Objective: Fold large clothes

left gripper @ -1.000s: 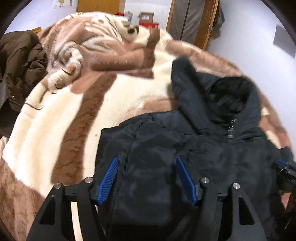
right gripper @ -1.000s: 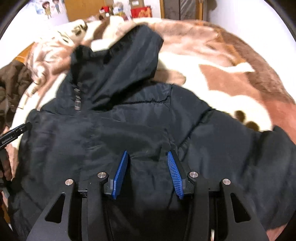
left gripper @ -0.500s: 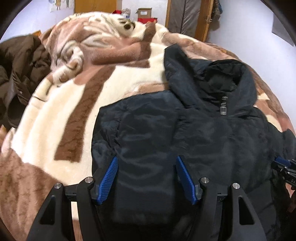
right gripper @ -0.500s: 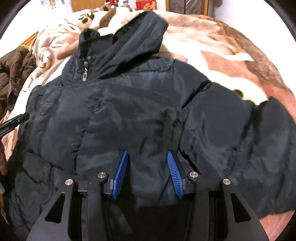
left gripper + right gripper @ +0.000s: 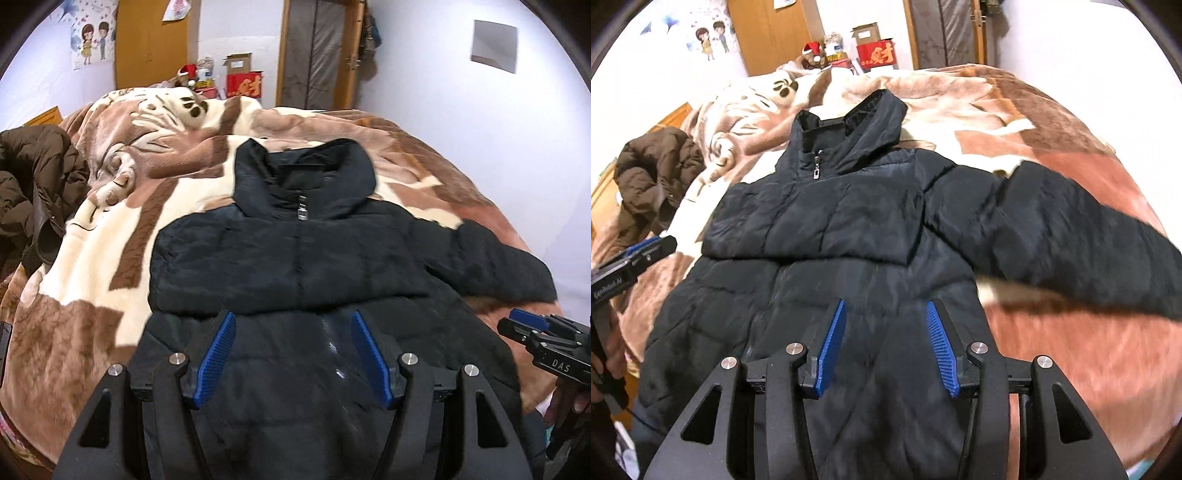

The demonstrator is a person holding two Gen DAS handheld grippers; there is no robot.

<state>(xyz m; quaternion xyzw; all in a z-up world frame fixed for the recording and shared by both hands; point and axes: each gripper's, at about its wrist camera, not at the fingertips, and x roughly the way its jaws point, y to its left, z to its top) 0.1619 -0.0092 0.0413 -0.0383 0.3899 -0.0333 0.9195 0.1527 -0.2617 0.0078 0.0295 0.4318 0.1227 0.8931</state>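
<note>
A black hooded puffer jacket (image 5: 295,258) lies front up on the bed, zipped, hood toward the far end; it also shows in the right wrist view (image 5: 820,236). Its left sleeve is folded across the chest. Its right sleeve (image 5: 1071,229) stretches out to the right. My left gripper (image 5: 293,354) is open above the jacket's lower front. My right gripper (image 5: 884,339) is open above the hem area, and its tip shows in the left wrist view (image 5: 532,325). Neither holds anything.
A brown and cream plush blanket (image 5: 110,229) covers the bed. A brown jacket (image 5: 33,192) is heaped at the bed's left edge, also seen in the right wrist view (image 5: 653,173). Boxes (image 5: 243,81), a wardrobe and a door stand beyond the bed.
Both grippers have pulled back toward the jacket's hem and risen, so the whole jacket and the room beyond now show. The jacket lies flatter, with its right sleeve spread out.
</note>
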